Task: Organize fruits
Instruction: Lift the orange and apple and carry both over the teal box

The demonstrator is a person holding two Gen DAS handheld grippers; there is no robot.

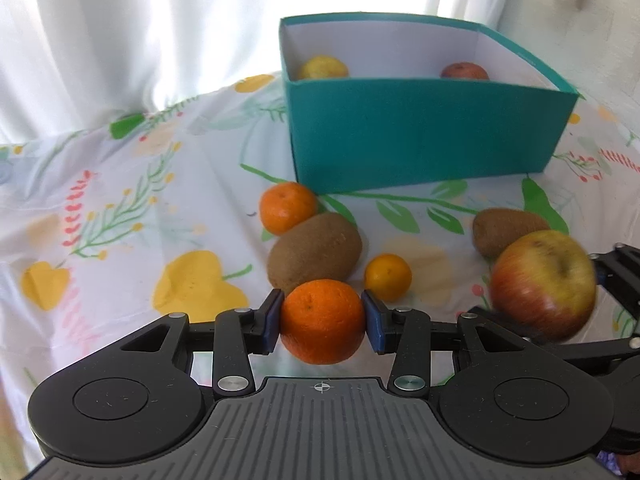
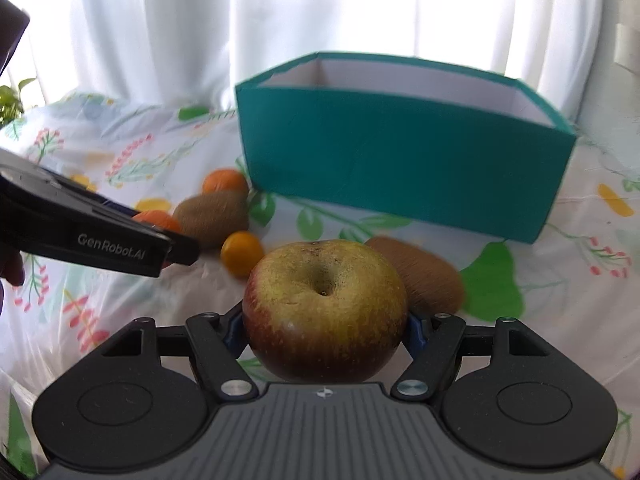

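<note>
My left gripper (image 1: 322, 320) is shut on an orange mandarin (image 1: 322, 322). My right gripper (image 2: 325, 326) is shut on a red-yellow apple (image 2: 325, 316), which also shows in the left wrist view (image 1: 542, 284). A teal box (image 1: 420, 136) stands behind the fruit; it holds a yellow fruit (image 1: 323, 68) and a red fruit (image 1: 464, 71). On the cloth lie a second mandarin (image 1: 287, 207), two kiwis (image 1: 314, 254) (image 1: 508, 228) and a small orange-yellow fruit (image 1: 387, 277). The box also shows in the right wrist view (image 2: 400, 160).
A floral tablecloth (image 1: 120, 200) covers the table. White curtains (image 1: 120, 40) hang behind. The left gripper body (image 2: 88, 232) crosses the left of the right wrist view. A green plant (image 2: 10, 100) shows at the far left.
</note>
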